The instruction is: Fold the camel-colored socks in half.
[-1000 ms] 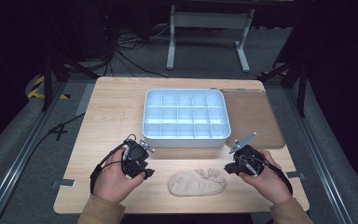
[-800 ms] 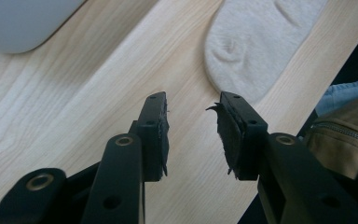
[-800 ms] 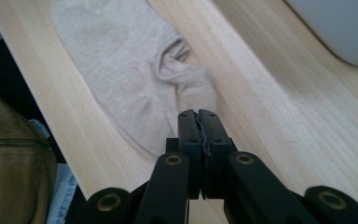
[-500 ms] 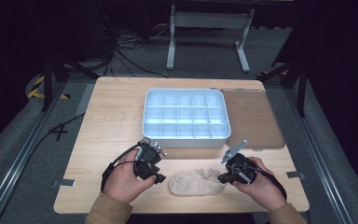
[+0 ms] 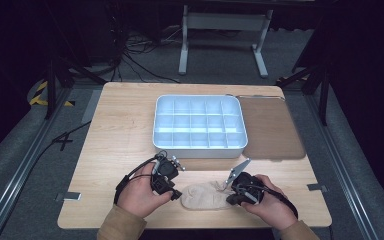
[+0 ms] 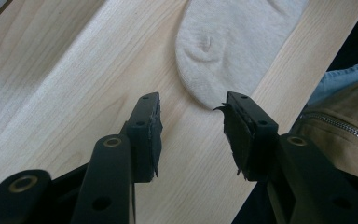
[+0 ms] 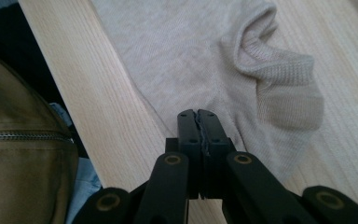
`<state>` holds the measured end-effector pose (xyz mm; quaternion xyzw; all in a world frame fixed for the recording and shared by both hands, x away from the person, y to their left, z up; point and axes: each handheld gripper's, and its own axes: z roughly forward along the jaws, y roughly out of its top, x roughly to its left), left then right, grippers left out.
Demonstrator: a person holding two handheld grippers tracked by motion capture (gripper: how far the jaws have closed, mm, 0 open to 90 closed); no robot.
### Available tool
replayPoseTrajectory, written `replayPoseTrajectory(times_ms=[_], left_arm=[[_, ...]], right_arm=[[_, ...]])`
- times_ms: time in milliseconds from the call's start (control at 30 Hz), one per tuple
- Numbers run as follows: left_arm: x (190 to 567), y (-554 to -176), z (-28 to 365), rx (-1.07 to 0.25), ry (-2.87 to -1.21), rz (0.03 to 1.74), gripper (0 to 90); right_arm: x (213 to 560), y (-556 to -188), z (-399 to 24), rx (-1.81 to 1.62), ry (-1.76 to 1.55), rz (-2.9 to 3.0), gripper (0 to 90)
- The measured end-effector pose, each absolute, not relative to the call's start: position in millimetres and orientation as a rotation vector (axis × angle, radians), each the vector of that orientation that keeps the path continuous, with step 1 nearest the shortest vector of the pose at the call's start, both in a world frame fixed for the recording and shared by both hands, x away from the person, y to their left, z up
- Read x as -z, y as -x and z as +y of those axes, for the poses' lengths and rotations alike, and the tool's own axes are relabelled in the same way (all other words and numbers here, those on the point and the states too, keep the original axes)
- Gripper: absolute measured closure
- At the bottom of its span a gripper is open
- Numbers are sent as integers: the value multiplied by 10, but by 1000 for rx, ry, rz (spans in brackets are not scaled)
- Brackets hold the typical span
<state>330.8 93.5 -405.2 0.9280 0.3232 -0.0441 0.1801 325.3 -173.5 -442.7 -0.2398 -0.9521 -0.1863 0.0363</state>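
left gripper [image 5: 175, 194] fingers have just been spreading before the sock's [image 5: 207, 196] toe, ready to grab; right gripper [image 5: 228, 197] fingers, pressed together, rest at the sock's edge on the bench [image 5: 125, 130].

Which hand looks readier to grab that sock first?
Probably the left. The left claw stands open, having just widened, with the sock toe right before it. The right claw is shut over the sock's other end and must open first.

No writing, label, brand or number can be read anywhere: the sock [image 5: 205, 196], the white tray [image 5: 198, 124], the brown mat [image 5: 270, 127] and the worktop [image 5: 120, 130] all carry plain, unmarked surfaces.
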Motion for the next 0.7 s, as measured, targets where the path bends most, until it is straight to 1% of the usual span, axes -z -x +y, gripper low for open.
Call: replayPoseTrajectory(times_ms=[133, 267, 400, 500, 700], left_arm=[[4127, -3310, 898, 114, -2609, 937, 558], [4177, -3307, 860, 102, -2598, 943, 579], [4242, -3306, 811, 129, -2574, 955, 590], [4307, -3300, 760, 162, -2602, 984, 595], [4364, -3288, 702, 177, -2628, 980, 612]], right_arm=[[4442, -3247, -1729, 556, 738, -2918, 899], [4444, -3246, -1729, 554, 734, -2924, 899], [4448, -3243, -1733, 561, 737, -2921, 899], [4448, -3241, -1732, 561, 736, -2924, 898], [4446, -3232, -1726, 555, 740, -2935, 898]])
